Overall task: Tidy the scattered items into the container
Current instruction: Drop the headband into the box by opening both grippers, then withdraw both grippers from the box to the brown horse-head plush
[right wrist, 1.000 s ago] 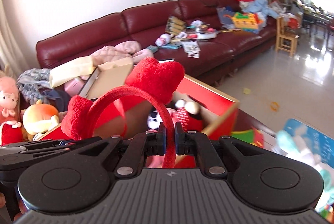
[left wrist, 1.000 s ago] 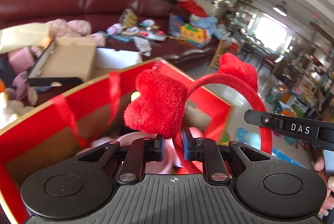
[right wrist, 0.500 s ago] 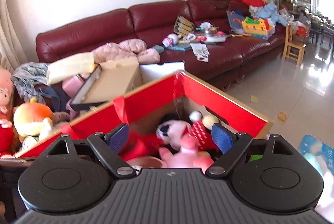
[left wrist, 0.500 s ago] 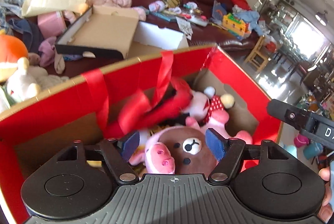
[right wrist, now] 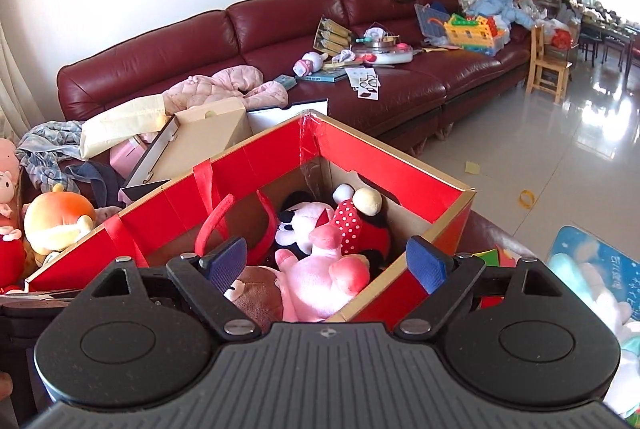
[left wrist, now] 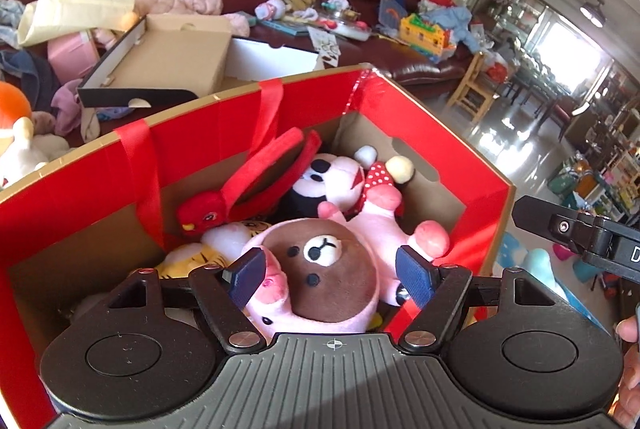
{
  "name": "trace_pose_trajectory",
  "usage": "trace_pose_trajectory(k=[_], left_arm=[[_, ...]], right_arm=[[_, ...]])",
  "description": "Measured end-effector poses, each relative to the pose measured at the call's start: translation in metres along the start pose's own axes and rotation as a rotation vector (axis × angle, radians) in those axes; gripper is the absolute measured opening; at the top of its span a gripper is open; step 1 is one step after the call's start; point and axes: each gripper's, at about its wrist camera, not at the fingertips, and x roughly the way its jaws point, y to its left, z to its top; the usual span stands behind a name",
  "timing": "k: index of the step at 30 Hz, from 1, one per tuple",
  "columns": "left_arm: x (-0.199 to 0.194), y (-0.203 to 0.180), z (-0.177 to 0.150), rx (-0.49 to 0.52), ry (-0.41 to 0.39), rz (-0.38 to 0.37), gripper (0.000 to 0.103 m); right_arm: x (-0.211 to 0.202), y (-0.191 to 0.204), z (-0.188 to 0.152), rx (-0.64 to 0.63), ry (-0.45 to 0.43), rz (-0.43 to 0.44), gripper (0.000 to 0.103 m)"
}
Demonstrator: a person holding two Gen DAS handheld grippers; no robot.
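Note:
A red-lined cardboard box [left wrist: 208, 113] stands open below both grippers, holding several plush toys: a brown bear [left wrist: 328, 265], a pink one [left wrist: 384, 217] and a black-and-white mouse [left wrist: 320, 173]. The red headband [left wrist: 260, 169] with plush hearts lies inside against the box's far wall, resting on the toys. My left gripper [left wrist: 331, 269] hangs open over the bear with nothing between its pads. In the right wrist view the same box [right wrist: 260, 153] and headband [right wrist: 212, 225] show, and my right gripper [right wrist: 326, 263] is open and holds nothing, above the pink toy [right wrist: 320, 277].
A dark red sofa [right wrist: 400, 29] strewn with toys, books and clothes runs behind the box. An open brown carton [left wrist: 176, 57] leans on it. More plush toys [right wrist: 56, 221] lie at the left. A small wooden chair [right wrist: 550, 69] and shiny tiled floor [right wrist: 560, 157] are at the right.
Both grippers were shut on the red headband held above the box. They opened, the headband fell in and now rests inside. Both views have dipped toward the box.

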Motion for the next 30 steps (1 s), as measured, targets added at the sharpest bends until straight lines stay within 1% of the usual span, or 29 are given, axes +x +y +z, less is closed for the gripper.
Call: trace_pose_trajectory(k=[6, 12, 17, 18, 21, 25, 30], left_arm=[[-0.004, -0.017, -0.006, 0.047, -0.003, -0.027, 0.083], [-0.011, -0.042, -0.015, 0.124, -0.007, -0.059, 0.084], [-0.016, -0.069, -0.026, 0.199, -0.004, -0.109, 0.085], [-0.017, -0.076, -0.029, 0.22, -0.004, -0.115, 0.087], [-0.017, -0.095, -0.041, 0.289, -0.004, -0.12, 0.087], [-0.013, -0.116, -0.061, 0.367, 0.032, -0.139, 0.087], [-0.001, -0.137, -0.086, 0.435, 0.086, -0.155, 0.087]], right_arm=[[-0.011, -0.011, -0.005, -0.001, 0.001, -0.016, 0.089], [-0.027, -0.032, -0.015, 0.009, 0.002, -0.053, 0.09], [-0.04, -0.057, -0.027, 0.041, 0.006, -0.097, 0.09], [-0.042, -0.062, -0.031, 0.051, 0.008, -0.106, 0.09], [-0.047, -0.077, -0.041, 0.077, 0.02, -0.134, 0.09], [-0.051, -0.099, -0.06, 0.121, 0.045, -0.168, 0.09], [-0.059, -0.128, -0.09, 0.189, 0.077, -0.21, 0.09]])
